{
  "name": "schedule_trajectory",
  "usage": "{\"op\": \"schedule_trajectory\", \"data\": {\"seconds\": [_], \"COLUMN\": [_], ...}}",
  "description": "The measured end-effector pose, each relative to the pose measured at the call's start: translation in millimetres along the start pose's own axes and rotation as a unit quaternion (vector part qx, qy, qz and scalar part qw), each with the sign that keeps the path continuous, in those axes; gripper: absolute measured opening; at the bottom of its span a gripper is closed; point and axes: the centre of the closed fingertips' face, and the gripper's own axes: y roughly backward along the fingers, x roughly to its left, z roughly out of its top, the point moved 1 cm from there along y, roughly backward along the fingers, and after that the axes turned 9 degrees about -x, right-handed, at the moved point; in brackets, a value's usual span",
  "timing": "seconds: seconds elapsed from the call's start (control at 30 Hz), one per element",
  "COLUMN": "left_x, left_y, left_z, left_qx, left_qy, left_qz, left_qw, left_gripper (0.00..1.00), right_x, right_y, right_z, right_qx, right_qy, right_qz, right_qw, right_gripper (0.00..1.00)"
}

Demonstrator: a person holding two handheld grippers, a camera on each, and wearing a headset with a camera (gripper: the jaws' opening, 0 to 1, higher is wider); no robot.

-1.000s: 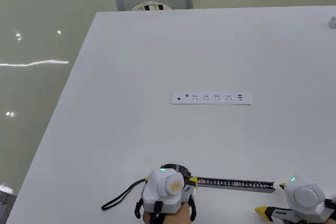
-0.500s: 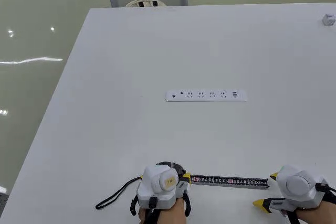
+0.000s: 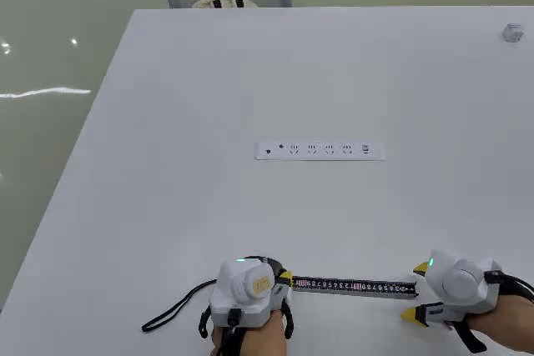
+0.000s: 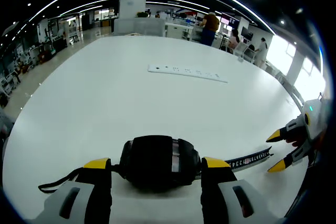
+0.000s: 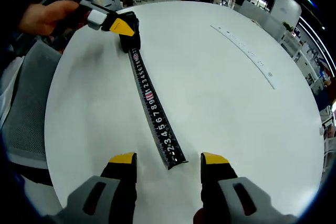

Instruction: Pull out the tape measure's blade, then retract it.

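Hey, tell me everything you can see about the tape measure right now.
The tape measure has a rounded black case, gripped at both sides by the left hand-held gripper. Its black blade, with white numbers and some red marks, is pulled out and lies flat on the white table. The blade's end sits between the open jaws of the right hand-held gripper, apparently untouched. A black strap loops from the case's other side.

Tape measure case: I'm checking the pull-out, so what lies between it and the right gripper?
The extended blade, flat on the table, clearest in the right gripper view.
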Motion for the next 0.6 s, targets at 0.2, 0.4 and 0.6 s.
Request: {"op": "schedule_trajectory", "data": {"seconds": [0.2, 0.4, 0.6], "left_x": [-1.8, -2.7, -3.4], "left_y": [-0.6, -0.4, -2.5], "left_z": [0.1, 0.2, -0.1], "left_qx": [0.001, 0.001, 0.002], "left_qy": [0.0, 0.004, 0.005], "left_qz": [-0.002, -0.002, -0.003], "left_qw": [1.0, 1.0, 1.0], "left_gripper": [0.63, 0.63, 0.62], "right_x": [-3.9, -9.3, -5.8], "right_y": [-2.3, -2.6, -5.7], "right_z": [-2.5, -8.1, -6.2], "right_qx": [0.005, 0.03, 0.039], "right_qy": [0.008, 0.04, 0.07], "right_qz": [0.009, 0.032, 0.062], "right_qw": [0.9999, 0.9982, 0.9948], "right_gripper": [0.44, 0.39, 0.33]}}
